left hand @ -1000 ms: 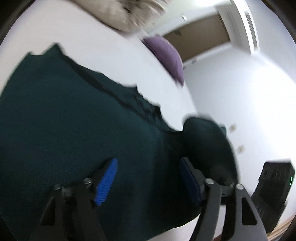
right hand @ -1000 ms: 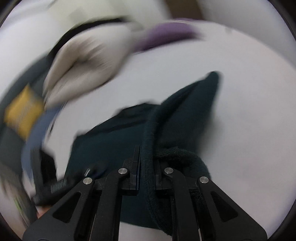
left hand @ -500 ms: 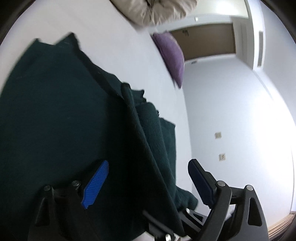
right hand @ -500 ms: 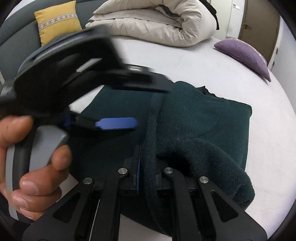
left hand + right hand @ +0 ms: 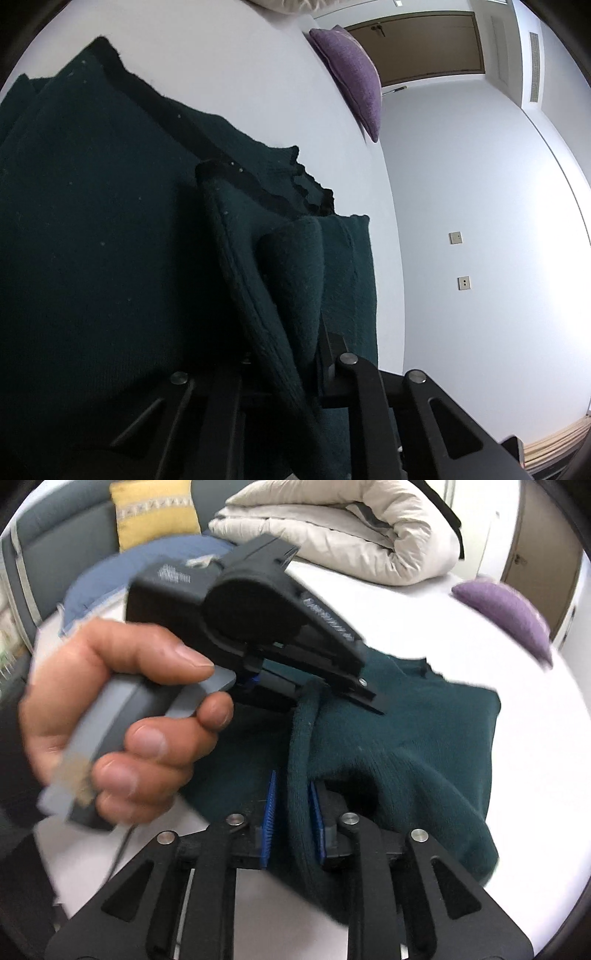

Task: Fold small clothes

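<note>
A dark green sweater (image 5: 110,258) lies partly folded on the white bed surface (image 5: 240,74). One raised fold of it runs between the fingers of my left gripper (image 5: 284,350), whose jaws are closing and pinch that fold. The right wrist view shows that left gripper (image 5: 310,696), held by a hand (image 5: 122,716), gripping the sweater (image 5: 424,731) just ahead of my right gripper (image 5: 293,812). The right jaws are opening. The rolled sweater edge still hangs between the blue pads (image 5: 271,805), with a small gap on each side.
A purple cushion (image 5: 506,616) lies at the far right of the bed. A rolled beige duvet (image 5: 351,535), a yellow cushion (image 5: 155,513) and a blue cloth (image 5: 122,576) lie along the back. A brown door (image 5: 417,48) and white wall stand beyond the bed.
The left jaws went from wide open to pinched on the raised fold. The right pads, clamped on the sweater edge before, have parted a little. The left gripper came closer to the right one.
</note>
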{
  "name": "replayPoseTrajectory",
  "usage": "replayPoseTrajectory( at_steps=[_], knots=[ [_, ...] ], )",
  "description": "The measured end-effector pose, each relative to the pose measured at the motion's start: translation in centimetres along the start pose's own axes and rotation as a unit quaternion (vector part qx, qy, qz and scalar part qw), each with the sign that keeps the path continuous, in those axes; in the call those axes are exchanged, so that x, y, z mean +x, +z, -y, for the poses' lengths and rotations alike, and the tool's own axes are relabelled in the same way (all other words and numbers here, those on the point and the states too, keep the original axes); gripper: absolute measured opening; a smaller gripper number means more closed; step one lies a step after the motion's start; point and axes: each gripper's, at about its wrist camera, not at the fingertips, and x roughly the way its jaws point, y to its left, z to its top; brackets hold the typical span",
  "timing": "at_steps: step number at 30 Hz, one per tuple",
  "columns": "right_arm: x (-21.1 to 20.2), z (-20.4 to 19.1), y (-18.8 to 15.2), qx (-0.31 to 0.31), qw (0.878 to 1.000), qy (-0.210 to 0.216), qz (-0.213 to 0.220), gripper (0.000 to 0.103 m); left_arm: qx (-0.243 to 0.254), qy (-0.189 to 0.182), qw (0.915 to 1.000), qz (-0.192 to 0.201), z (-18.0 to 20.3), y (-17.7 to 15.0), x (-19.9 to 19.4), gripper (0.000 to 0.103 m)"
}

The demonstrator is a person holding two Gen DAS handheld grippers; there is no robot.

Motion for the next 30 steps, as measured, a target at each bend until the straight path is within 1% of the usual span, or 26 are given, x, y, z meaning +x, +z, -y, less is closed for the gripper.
replayPoseTrajectory(
  at_steps=[1, 2, 5, 7, 9, 10, 11, 12, 14, 15, 17, 20, 21, 23, 26, 28, 30],
  knots=[
    [-1.5, 0.9, -0.7, 0.023, 0.999, 0.042, 0.011, 0.018, -0.002, 0.0, 1.0, 0.002, -0.1, 0.1, -0.2, 0.013],
    [-2.8, 1.5, -1.1, 0.039, 0.997, 0.067, 0.021, 0.018, -0.006, -0.002, 1.0, 0.004, -0.4, 0.2, -0.4, 0.013],
    [-5.8, 2.8, -2.4, 0.066, 0.992, 0.09, 0.056, 0.02, -0.01, -0.008, 0.9998, 0.011, -0.6, 0.7, -1.1, 0.012],
    [-7.6, 5.1, -3.3, 0.099, 0.988, 0.094, 0.075, 0.02, -0.003, -0.006, 0.9998, 0.017, -0.5, 0.9, -2.0, 0.012],
    [-8.4, 7.5, -3.9, 0.13, 0.984, 0.079, 0.088, 0.02, 0.001, -0.004, 0.9997, 0.025, -0.6, 0.7, -3.3, 0.012],
    [-8.3, 9.0, -4.5, 0.144, 0.983, 0.067, 0.089, 0.02, 0.001, -0.003, 0.9996, 0.028, -0.8, 0.8, -3.8, 0.012],
    [-8.0, 9.8, -4.4, 0.162, 0.981, 0.057, 0.089, 0.02, 0.001, -0.002, 0.9995, 0.03, -0.9, 0.9, -4.2, 0.012],
    [-7.7, 10.9, -4.6, 0.183, 0.978, 0.055, 0.088, 0.022, 0.001, 0.0, 0.9995, 0.033, -1.4, 1.0, -4.8, 0.012],
    [-7.4, 12.2, -5.3, 0.206, 0.973, 0.052, 0.09, 0.022, 0.002, 0.004, 0.9994, 0.035, -1.8, 1.3, -5.3, 0.012],
    [-6.9, 12.2, -5.4, 0.202, 0.974, 0.052, 0.091, 0.022, 0.003, 0.003, 0.9994, 0.034, -1.8, 0.8, -6.3, 0.012],
    [-6.4, 11.4, -5.6, 0.182, 0.978, 0.047, 0.087, 0.022, 0.004, 0.003, 0.9994, 0.036, -2.0, 1.0, -6.8, 0.012],
    [-5.4, 10.0, -5.3, 0.143, 0.987, 0.034, 0.069, 0.022, 0.007, 0.002, 0.9991, 0.041, -2.1, 1.7, -7.4, 0.012],
    [-5.0, 8.9, -5.0, 0.134, 0.988, 0.031, 0.067, 0.022, 0.01, 0.005, 0.999, 0.043, -2.1, 1.8, -7.8, 0.012],
    [-5.2, 8.7, -5.1, 0.119, 0.99, 0.027, 0.07, 0.022, 0.017, 0.01, 0.9988, 0.046, -1.9, 2.3, -8.2, 0.012],
    [-5.3, 8.2, -5.4, 0.114, 0.99, 0.036, 0.074, 0.022, 0.022, 0.013, 0.9984, 0.051, -2.0, 3.3, -9.1, 0.012],
    [-4.9, 7.9, -5.8, 0.111, 0.991, 0.044, 0.065, 0.022, 0.024, 0.015, 0.9981, 0.054, -2.2, 3.7, -10.0, 0.012],
    [-4.4, 6.9, -6.3, 0.095, 0.993, 0.042, 0.054, 0.022, 0.027, 0.02, 0.998, 0.052, -2.7, 3.9, -10.6, 0.012]
  ],
)
